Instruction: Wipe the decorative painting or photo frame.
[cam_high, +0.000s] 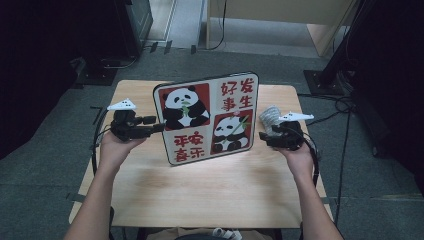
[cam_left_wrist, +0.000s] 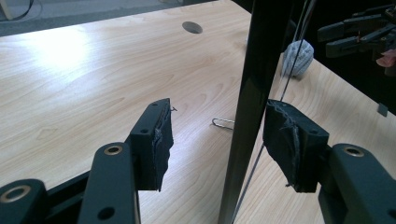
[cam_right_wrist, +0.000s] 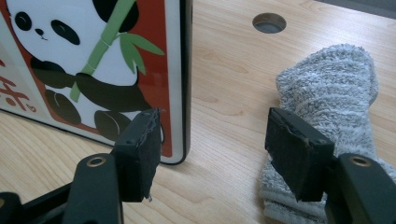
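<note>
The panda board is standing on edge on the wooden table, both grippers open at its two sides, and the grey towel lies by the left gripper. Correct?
Not quite. The grey towel lies by the right gripper, as the right gripper view shows. The rest holds: the panda board stands on edge on the wooden table, with the left gripper and the right gripper open at its sides.

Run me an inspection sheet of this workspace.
Surface: wooden table, one round hole.
Job's things: panda board stands on edge, tilted.
Clutter: grey towel folded by the board's right edge; paper clip behind the board.
Grippers: left tongs open, straddling the board's edge, one pad clearly apart from it; right tongs open, nothing between them, towel just beyond.
Cables: one trails from each gripper; more on the floor at right.
Surroundings: grey carpet, dark stand bases.
</note>
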